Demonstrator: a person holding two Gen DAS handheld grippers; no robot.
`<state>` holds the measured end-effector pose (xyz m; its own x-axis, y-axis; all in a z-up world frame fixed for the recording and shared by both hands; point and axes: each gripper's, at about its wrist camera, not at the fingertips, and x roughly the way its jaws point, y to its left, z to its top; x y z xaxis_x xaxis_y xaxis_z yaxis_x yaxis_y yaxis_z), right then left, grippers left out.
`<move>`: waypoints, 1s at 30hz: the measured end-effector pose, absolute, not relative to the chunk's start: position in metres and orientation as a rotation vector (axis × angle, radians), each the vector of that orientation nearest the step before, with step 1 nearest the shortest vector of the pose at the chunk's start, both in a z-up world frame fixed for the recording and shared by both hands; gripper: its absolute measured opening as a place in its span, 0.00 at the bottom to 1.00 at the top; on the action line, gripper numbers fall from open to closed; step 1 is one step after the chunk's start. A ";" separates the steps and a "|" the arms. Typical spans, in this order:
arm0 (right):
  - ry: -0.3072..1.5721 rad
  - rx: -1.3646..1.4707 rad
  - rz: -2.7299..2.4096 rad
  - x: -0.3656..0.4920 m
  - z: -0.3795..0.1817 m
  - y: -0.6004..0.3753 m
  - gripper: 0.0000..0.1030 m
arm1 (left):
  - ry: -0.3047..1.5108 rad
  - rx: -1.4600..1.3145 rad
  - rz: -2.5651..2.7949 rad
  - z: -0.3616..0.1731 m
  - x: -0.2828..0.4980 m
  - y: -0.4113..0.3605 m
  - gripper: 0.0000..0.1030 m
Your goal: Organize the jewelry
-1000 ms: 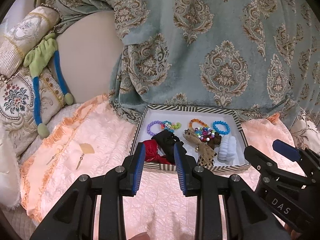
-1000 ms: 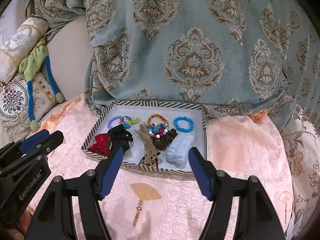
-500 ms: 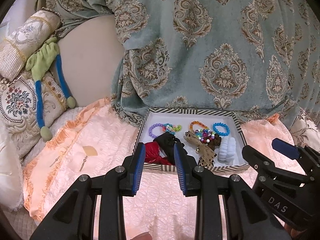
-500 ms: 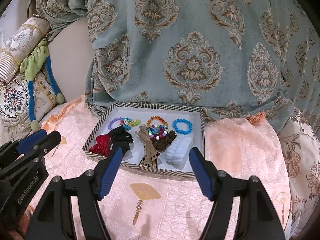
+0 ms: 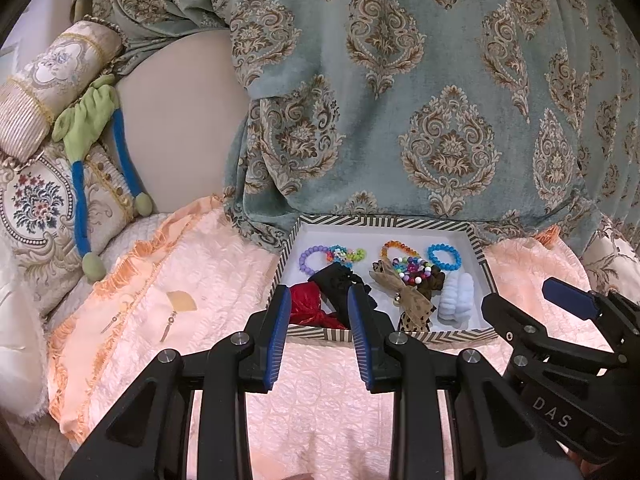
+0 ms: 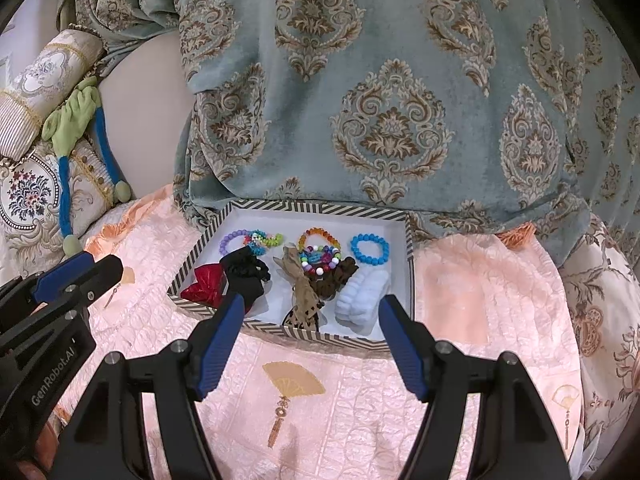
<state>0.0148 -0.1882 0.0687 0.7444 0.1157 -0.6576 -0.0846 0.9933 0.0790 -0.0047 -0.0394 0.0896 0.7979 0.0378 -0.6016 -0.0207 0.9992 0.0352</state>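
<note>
Both jaws stand parted and hold nothing. In the left wrist view, your left gripper (image 5: 318, 336) shows a narrow gap between its blue pads, hanging over the peach bedspread (image 5: 160, 280) just in front of the striped tray (image 5: 384, 222). Between the fingertips you see the red bow (image 5: 310, 310) and the black scrunchie (image 5: 340, 284) lying in the tray's near left corner, touching each other. Behind them lie a purple bead bracelet (image 5: 310, 258) and a multicolour bracelet (image 5: 346, 254); further right are an orange bracelet (image 5: 396, 247), a blue bracelet (image 5: 443, 257), a heap of mixed beads (image 5: 412, 270), a tan dotted bow (image 5: 412, 300) and a white scrunchie (image 5: 456, 296). Your right gripper (image 5: 568, 304) shows at the right edge, beside the tray. A patterned teal throw (image 5: 400, 100) hangs behind the tray, and embroidered cushions (image 5: 40, 200) lie at the far left.

In the right wrist view, your right gripper (image 6: 310, 336) is spread wide, its tips over the tray's (image 6: 320, 209) near rim, one by the black scrunchie (image 6: 244, 276), the other by the white scrunchie (image 6: 362, 294). The red bow (image 6: 206, 286), tan dotted bow (image 6: 304, 292) and blue bracelet (image 6: 370, 249) all lie inside the tray. Your left gripper (image 6: 76, 276) shows at the left edge, above the bedspread (image 6: 460, 280). A gold fan motif (image 6: 294, 378) is stitched into the cloth near you.
</note>
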 end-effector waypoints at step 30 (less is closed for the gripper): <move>0.757 0.042 0.130 0.025 0.053 -0.182 0.71 | 0.681 0.012 0.035 0.075 0.007 -0.035 0.12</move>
<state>0.0249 -0.1821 0.0535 0.7195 0.1332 -0.6816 -0.1026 0.9911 0.0853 0.0070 -0.0350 0.0749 0.7764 0.0364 -0.6292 -0.0284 0.9993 0.0229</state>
